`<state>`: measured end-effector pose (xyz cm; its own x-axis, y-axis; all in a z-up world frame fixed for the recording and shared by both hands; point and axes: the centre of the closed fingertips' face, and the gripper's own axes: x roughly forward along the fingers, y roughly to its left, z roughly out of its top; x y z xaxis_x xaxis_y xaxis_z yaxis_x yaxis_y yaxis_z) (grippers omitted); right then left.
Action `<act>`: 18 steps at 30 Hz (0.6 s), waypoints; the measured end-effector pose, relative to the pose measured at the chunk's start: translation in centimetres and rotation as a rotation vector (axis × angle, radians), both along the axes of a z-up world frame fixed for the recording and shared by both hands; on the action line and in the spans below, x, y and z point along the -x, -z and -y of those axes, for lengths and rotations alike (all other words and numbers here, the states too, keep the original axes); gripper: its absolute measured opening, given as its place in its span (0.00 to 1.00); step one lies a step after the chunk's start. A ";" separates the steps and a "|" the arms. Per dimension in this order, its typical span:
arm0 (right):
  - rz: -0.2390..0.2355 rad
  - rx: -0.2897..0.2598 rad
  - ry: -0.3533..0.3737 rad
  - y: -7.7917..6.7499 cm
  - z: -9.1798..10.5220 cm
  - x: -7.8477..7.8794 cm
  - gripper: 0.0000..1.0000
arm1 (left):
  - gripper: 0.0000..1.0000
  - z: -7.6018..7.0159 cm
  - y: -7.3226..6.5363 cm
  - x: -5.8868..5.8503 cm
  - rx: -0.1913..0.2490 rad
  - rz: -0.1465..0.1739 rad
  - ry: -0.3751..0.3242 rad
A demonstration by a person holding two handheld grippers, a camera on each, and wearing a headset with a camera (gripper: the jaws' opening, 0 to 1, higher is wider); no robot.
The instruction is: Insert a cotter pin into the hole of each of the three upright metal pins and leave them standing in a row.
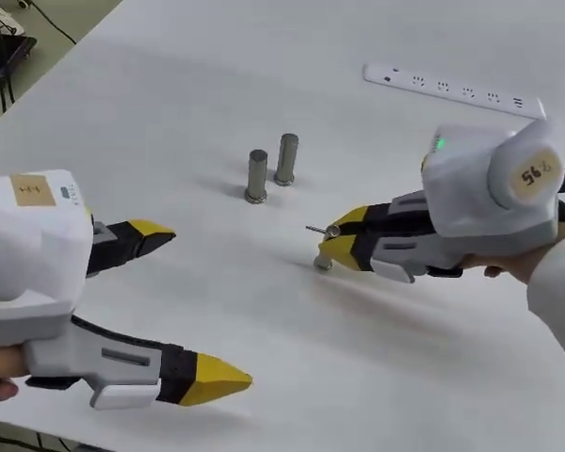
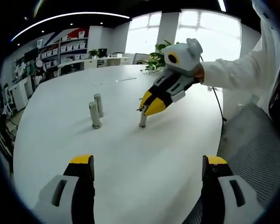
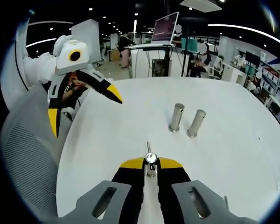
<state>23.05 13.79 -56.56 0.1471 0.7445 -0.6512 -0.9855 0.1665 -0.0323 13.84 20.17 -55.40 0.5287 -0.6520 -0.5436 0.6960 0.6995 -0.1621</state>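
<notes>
While the right gripper (image 1: 331, 242) has its jaws pressed together on a metal pin (image 1: 324, 263), that pin's foot rests on the white table (image 1: 377, 377). A thin cotter pin (image 1: 316, 229) pokes out sideways at the top end of the pin, just past the yellow jaw tips. It's too small for me to tell whether it actually goes through the hole. In the right gripper view the pinched pin's round top sits right between the closed tips, with the wire pointing away from them.

Beyond the pinched pin and a bit to its left, two more stand upright on the table. The front pin (image 1: 256, 176) and the back pin (image 1: 286, 158) are just beside each other with a small gap, not touching, and nothing is stuck in either as far as I can see.

The left gripper (image 1: 212, 306) is well apart from the pinched pin, nearer the person and to its left. Its jaws are spread wide with nothing between them.

Far behind the pinched pin, toward the right, a white power strip (image 1: 452, 89) lies flat on the table. A white sleeve (image 1: 557, 292) shows behind the right gripper.
</notes>
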 end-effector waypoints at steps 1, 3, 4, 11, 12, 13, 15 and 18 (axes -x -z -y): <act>0.001 0.000 0.002 0.0 0.0 -0.1 0.04 | 0.96 0.1 -0.1 0.0 0.005 0.002 -0.002; 0.001 0.006 0.004 0.2 -0.1 -0.4 0.04 | 0.96 0.2 -0.1 0.0 0.015 0.003 -0.011; -0.001 0.009 0.006 0.3 0.0 -0.4 0.04 | 0.96 0.2 -0.1 0.0 0.017 0.003 -0.013; -0.009 0.001 0.006 0.4 0.0 -0.3 0.04 | 0.96 1.2 0.9 0.8 0.029 -0.021 0.005; -0.007 -0.003 0.001 0.4 -0.1 -0.3 0.04 | 0.96 1.3 0.9 0.8 0.031 -0.023 0.007; -0.004 -0.004 -0.003 0.4 -0.1 -0.3 0.04 | 0.96 1.4 0.9 0.8 0.032 -0.023 0.010; -0.004 -0.006 -0.004 0.4 -0.1 -0.3 0.04 | 0.96 1.6 0.9 0.9 0.035 -0.025 0.015; 0.001 -0.008 -0.004 0.4 -0.1 -0.5 0.05 | 0.96 1.6 0.8 0.8 0.038 -0.024 0.014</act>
<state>23.56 13.87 -56.92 0.1447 0.7505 -0.6449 -0.9862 0.1624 -0.0323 13.00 18.54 -56.24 0.5069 -0.6795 -0.5305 0.7010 0.6830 -0.2051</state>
